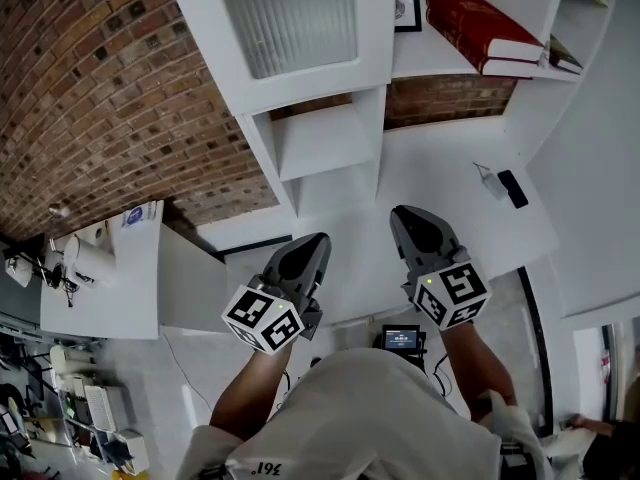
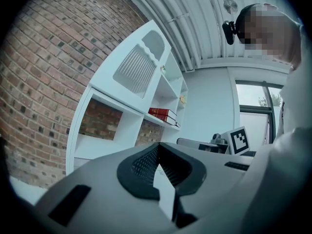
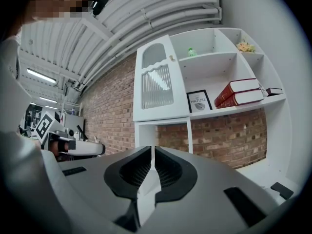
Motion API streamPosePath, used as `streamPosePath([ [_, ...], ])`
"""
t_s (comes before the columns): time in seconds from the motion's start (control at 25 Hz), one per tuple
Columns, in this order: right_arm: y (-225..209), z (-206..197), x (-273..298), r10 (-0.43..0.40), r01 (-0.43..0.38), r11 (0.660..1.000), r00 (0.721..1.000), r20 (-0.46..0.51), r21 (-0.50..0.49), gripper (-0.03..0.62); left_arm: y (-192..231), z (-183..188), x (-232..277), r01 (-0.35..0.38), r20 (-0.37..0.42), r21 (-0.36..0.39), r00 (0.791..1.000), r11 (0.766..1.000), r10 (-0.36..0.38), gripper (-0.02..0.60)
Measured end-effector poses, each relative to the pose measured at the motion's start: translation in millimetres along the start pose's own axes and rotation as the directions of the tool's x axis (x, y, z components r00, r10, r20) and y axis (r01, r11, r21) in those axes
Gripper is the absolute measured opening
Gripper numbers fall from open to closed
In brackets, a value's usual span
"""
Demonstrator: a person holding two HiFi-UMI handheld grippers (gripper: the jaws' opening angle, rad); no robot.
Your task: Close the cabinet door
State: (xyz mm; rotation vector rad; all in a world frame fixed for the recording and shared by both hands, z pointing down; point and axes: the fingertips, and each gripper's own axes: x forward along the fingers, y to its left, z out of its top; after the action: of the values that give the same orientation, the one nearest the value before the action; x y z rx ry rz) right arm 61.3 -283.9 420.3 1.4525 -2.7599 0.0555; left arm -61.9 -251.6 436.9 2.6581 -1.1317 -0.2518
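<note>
Brick wall (image 1: 100, 88): backs the whole scene, running off to the left.
Shelf unit (image 1: 330, 143): white, open cubbies, set against the brick. Red books (image 1: 480, 28) lie on an upper right shelf, with a framed picture (image 3: 199, 101) beside them.
Surface (image 1: 450, 178): white ledge at the unit's foot, below both grippers.
Cabinet door (image 1: 290, 18): upper left of the unit, above an open cubby. White frame around a ribbed pane. It looks about flush with the carcass, but I cannot tell if a gap remains.
Door axis: long axis upright, face turned out toward the person.
Door handling: judged a stiff, light panel that swings freely on hinges. The pane looks fragile, so push on the frame, not the glass.
Left gripper (image 1: 318, 238): low, well short of the door, jaws pressed together with nothing between.
Right gripper (image 1: 405, 213): beside the left one, also well apart from the door, jaws closed on nothing.
Knob (image 3: 171, 58): small, on the door's right edge, so the hinges are likely on the left. The best contact is the frame near it.
</note>
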Motion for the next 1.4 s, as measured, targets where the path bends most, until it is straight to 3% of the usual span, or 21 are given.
streamPosePath([
  [1.4, 2, -15, 0, 0.002, -0.002, 1.000, 0.999, -0.054, 0.002, 0.026, -8, -18, -2, 0.028, -0.041, -0.048, 0.999, 0.998, -0.030, 0.008],
])
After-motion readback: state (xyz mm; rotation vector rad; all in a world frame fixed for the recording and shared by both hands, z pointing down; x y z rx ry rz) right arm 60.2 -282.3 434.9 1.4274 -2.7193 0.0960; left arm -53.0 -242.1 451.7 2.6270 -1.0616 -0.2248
